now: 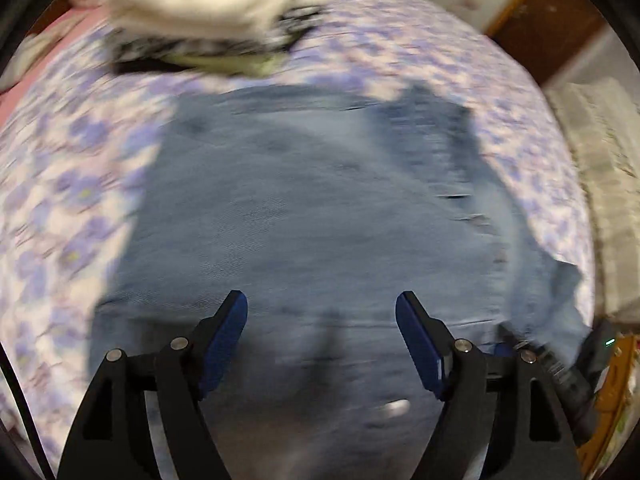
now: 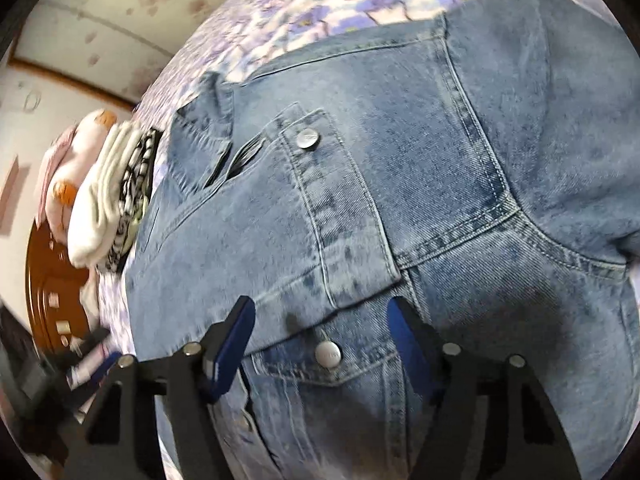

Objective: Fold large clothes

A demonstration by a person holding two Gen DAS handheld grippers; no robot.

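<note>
Denim jacket [image 2: 400,200] on floral bedsheet [image 1: 80,184]; left gripper [image 1: 321,308], right gripper [image 2: 321,316], both jaws spread, empty

A denim jacket [image 1: 320,208] lies spread over most of a purple floral bedsheet [image 1: 60,184], filling the middle of the bed. Bare sheet shows as open strips to the jacket's left, right and far side. Beyond the far strip, a stack of folded clothes [image 1: 208,12], white on top, blocks that edge. In the right wrist view a plush toy [image 2: 68,184] sits just behind the stack. A wooden bed frame [image 1: 548,20] and cream cloth [image 1: 600,168] bound the right side.
</note>
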